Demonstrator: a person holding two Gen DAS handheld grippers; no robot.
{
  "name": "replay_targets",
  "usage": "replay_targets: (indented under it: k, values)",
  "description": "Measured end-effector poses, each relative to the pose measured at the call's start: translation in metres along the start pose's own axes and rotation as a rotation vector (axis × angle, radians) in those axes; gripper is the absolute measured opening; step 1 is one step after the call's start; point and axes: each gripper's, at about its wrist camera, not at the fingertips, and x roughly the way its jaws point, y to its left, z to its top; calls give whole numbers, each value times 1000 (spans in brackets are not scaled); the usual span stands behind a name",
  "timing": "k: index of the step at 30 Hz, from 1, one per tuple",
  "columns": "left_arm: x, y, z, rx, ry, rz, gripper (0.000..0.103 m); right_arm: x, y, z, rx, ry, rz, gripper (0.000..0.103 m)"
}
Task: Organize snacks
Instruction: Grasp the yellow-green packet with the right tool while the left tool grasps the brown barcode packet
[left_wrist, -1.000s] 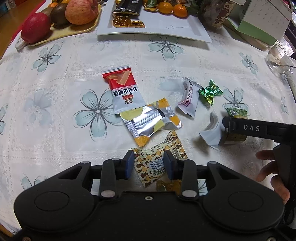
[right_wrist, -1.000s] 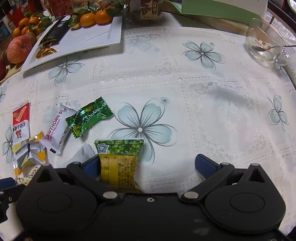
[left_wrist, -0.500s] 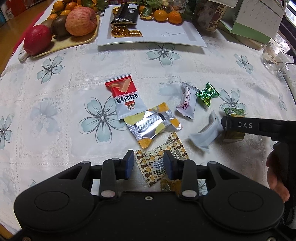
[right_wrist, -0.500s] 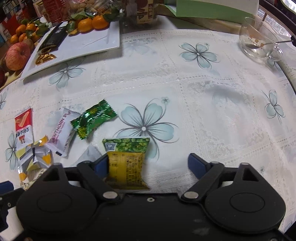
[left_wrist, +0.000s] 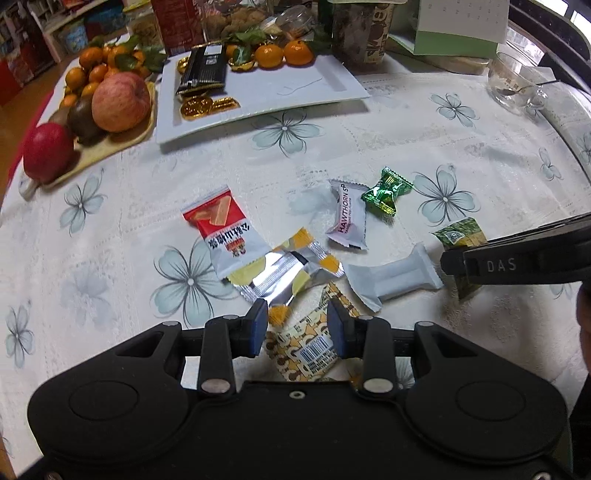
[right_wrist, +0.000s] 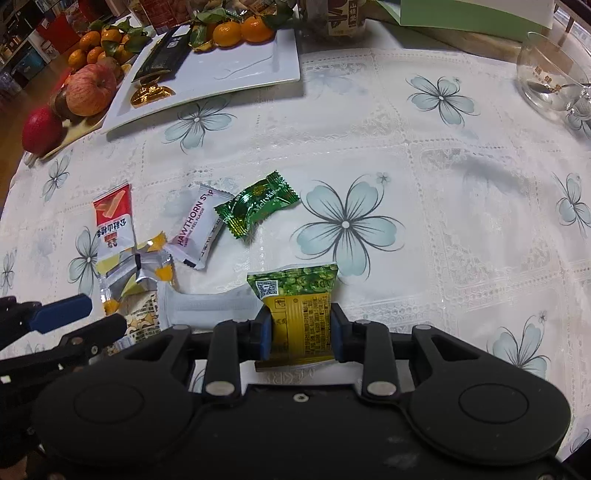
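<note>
A flowered white tablecloth (right_wrist: 424, 155) covers the whole table. At the far side sits a white tray (left_wrist: 317, 88) carrying a black packet (left_wrist: 203, 70), gold-wrapped sweets (left_wrist: 207, 106) and a few tangerines (left_wrist: 282, 55). Left of it a wooden board (left_wrist: 107, 144) holds an apple (left_wrist: 120, 101) and other fruit. A glass bowl (right_wrist: 550, 88) with a spoon in it stands off to the far right.

The right gripper (right_wrist: 301, 332) points steeply down at the cloth, and its jaws are closing on a green and yellow snack pack (right_wrist: 299, 306); both blue pads already sit against the pack's sides. The left gripper (left_wrist: 297, 328) hovers over a brown-patterned cookie packet (left_wrist: 314, 347), which lies between its half-spread jaws without the pads pressing on it.

The rest of the snacks lie loose on the cloth between the two tools: a red and white packet (left_wrist: 221, 232), a silver and yellow packet (left_wrist: 284, 269) overlapping its lower end, a plain white bar (left_wrist: 391, 275) just beside the gripped pack, a white hawthorn bar (right_wrist: 195, 227), and a shiny green candy (right_wrist: 258, 206) near that bar's end.
</note>
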Motion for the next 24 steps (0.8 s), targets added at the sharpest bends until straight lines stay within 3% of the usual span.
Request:
replay_targets:
  k: [6, 10, 13, 17, 24]
  values:
    - [26, 3, 1, -57, 107, -84, 46, -12, 4, -3, -18, -9, 35, 32]
    - [22, 5, -10, -82, 163, -145, 46, -19, 2, -5, -17, -12, 47, 32]
    - [14, 3, -15, -73, 153, -155, 46, -21, 0, -6, -12, -9, 48, 32]
    - [3, -2, -14, -15, 100, -101, 46, -19, -2, -6, 1, 9, 59, 32]
    - [-7, -6, -23, 172, 49, -105, 47, -19, -3, -4, 1, 5, 45, 32]
